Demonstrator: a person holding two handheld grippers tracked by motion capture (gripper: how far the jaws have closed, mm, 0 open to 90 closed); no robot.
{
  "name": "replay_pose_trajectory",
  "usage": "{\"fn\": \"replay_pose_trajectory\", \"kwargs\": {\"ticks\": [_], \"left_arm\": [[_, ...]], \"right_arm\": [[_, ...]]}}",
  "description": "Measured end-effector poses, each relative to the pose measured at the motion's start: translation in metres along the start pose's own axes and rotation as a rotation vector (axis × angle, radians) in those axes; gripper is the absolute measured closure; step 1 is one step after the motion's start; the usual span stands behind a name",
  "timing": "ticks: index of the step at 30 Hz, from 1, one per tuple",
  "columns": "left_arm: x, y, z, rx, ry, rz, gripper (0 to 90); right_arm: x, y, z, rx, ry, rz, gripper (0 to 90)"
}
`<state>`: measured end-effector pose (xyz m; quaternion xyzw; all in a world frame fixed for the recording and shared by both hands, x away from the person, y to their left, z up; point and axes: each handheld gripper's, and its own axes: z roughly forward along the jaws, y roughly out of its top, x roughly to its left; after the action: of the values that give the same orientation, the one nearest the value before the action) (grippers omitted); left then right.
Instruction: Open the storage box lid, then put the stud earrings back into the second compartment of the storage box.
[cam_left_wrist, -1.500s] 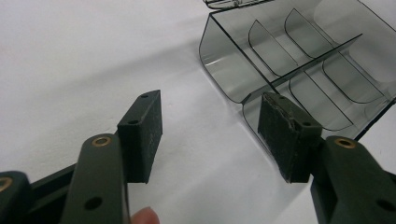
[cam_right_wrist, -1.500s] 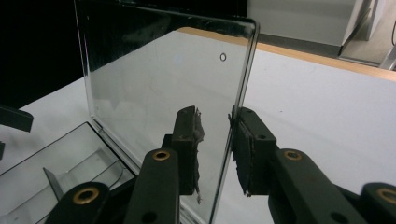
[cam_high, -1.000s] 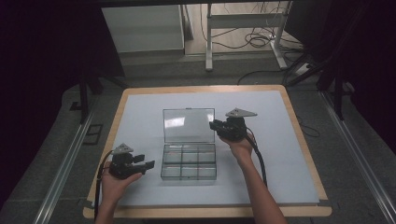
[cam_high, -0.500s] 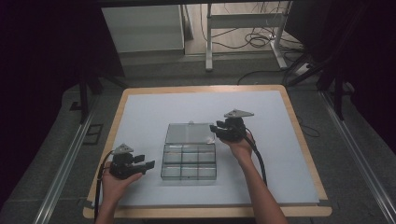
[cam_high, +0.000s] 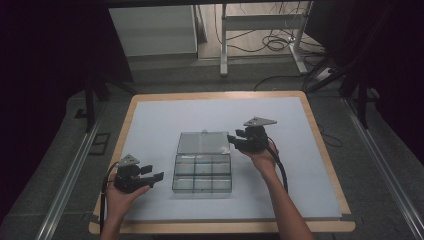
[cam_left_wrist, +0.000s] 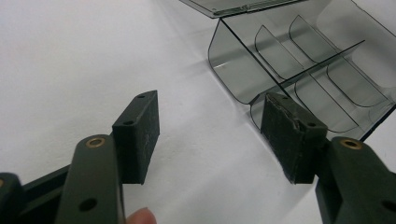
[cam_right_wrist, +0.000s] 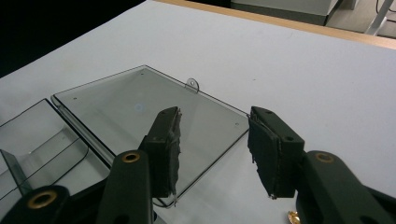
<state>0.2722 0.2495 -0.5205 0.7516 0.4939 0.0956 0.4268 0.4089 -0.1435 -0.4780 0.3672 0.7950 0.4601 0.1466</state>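
In the left gripper view, the clear box (cam_left_wrist: 303, 60) ran off the right edge, and its lid (cam_left_wrist: 233, 5) was cut by the top edge. One black pad (cam_left_wrist: 289, 135) covered the box's near corner. In the right gripper view, the box's tray (cam_right_wrist: 32, 140) was cut off at the left edge. A tiny gold thing (cam_right_wrist: 293, 217) at the bottom edge was too cut off to tell. In the high view, both forearms (cam_high: 295, 215) left the bottom edge.
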Motion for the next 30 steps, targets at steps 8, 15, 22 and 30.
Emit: {"fn": "replay_pose_trajectory", "kwargs": {"ticks": [8,15,22,30], "left_arm": [[-0.001,0.0,0.001,0.004,0.005,-0.003,37.3],[0.0,0.0,-0.001,0.005,0.008,-0.01,36.8],[0.001,-0.001,0.0,0.012,0.009,-0.015,36.5],[0.001,0.0,0.001,0.016,0.005,-0.015,36.2]], "right_arm": [[-0.002,0.001,-0.006,0.005,0.005,-0.006,49.4],[-0.004,0.001,-0.01,0.011,-0.015,-0.014,46.5],[-0.008,0.002,-0.012,0.041,-0.034,-0.018,45.8],[-0.019,0.009,-0.012,0.109,-0.069,-0.02,45.6]]}}
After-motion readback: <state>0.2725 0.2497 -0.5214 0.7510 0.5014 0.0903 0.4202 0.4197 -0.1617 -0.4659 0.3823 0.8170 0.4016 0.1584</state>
